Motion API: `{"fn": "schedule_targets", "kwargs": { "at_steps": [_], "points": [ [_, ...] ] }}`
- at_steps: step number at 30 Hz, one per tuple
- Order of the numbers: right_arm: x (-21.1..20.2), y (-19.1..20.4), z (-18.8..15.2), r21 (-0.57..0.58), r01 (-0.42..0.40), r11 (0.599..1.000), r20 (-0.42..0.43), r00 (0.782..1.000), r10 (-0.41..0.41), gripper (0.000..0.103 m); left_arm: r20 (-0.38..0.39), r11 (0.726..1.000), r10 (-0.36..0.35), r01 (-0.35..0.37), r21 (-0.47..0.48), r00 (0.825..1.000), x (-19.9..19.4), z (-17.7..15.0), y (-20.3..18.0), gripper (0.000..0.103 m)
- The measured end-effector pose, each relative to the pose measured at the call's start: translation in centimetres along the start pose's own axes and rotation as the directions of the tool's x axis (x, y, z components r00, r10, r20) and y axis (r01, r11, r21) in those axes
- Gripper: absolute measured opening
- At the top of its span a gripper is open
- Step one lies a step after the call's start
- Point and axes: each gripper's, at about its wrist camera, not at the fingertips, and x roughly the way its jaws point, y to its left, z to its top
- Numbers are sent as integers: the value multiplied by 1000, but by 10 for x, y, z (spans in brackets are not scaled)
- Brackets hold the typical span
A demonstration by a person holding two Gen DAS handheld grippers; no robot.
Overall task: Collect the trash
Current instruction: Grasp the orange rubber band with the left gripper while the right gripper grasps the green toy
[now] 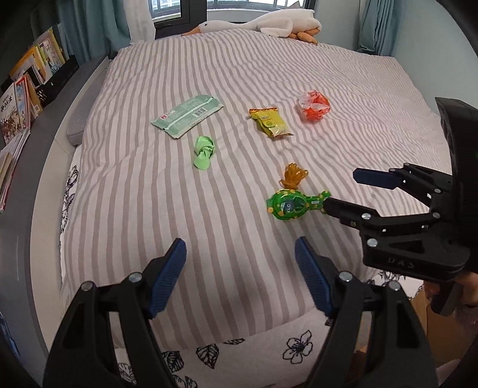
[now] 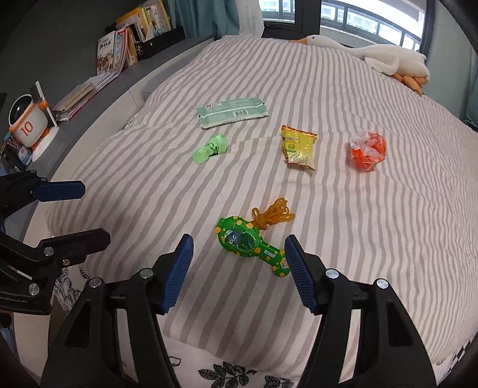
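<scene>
Several pieces of trash lie on a striped bed cover [image 1: 239,74]: a green wrapper [image 1: 186,115] [image 2: 232,112], a crumpled light green piece [image 1: 203,152] [image 2: 211,148], a yellow snack packet [image 1: 270,121] [image 2: 298,146], an orange-and-clear plastic wad [image 1: 313,106] [image 2: 367,150], and a green spotted toy-shaped packet [image 1: 291,205] [image 2: 249,243] with an orange string [image 1: 294,175] [image 2: 273,214]. My left gripper [image 1: 240,268] [image 2: 89,213] is open and empty above the near edge. My right gripper [image 2: 239,270] [image 1: 339,191] is open, its fingers either side of the green packet's handle end.
A white plush goose [image 1: 269,25] [image 2: 373,56] lies at the far end by the window. Books [image 1: 21,98] [image 2: 125,47] stand on a grey shelf left of the bed. A small white and orange device [image 2: 28,125] sits on that shelf.
</scene>
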Motion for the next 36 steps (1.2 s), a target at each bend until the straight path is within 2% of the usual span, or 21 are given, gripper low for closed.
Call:
{"fn": "schedule_targets", "kwargs": {
  "at_steps": [7, 13, 16, 18, 20, 25, 30, 36],
  "points": [
    [72, -9, -13, -129, -28, 991, -50, 999, 21, 61, -29, 1000, 3, -4, -29, 1000, 57, -2, -1, 75],
    [99, -5, -26, -249, -51, 967, -52, 998, 40, 61, -49, 999, 9, -11, -47, 999, 87, 1, -5, 75],
    [99, 2, -29, -290, -72, 954, -61, 997, 56, 47, -62, 998, 4, -8, -64, 998, 90, 3, -6, 75],
    [95, 1, -28, -283, -112, 953, -78, 993, 93, 32, -63, 998, 4, -8, -62, 998, 88, 4, -7, 75],
    [89, -2, -28, -267, -133, 954, -87, 990, 114, 30, -65, 998, 4, -8, -57, 998, 85, 8, -8, 75],
    [61, -17, -24, -197, -140, 970, -61, 990, 130, 28, -55, 1000, -8, 7, -27, 998, 80, 22, -18, 75],
    [43, -47, -15, -101, -81, 992, -33, 996, 78, 28, -24, 999, -42, 43, 16, 999, 80, 44, -37, 75],
    [48, -93, -10, 27, -25, 999, -7, 1000, 25, 28, -6, 994, -81, 81, 80, 997, 113, 65, -62, 75]
  ]
}}
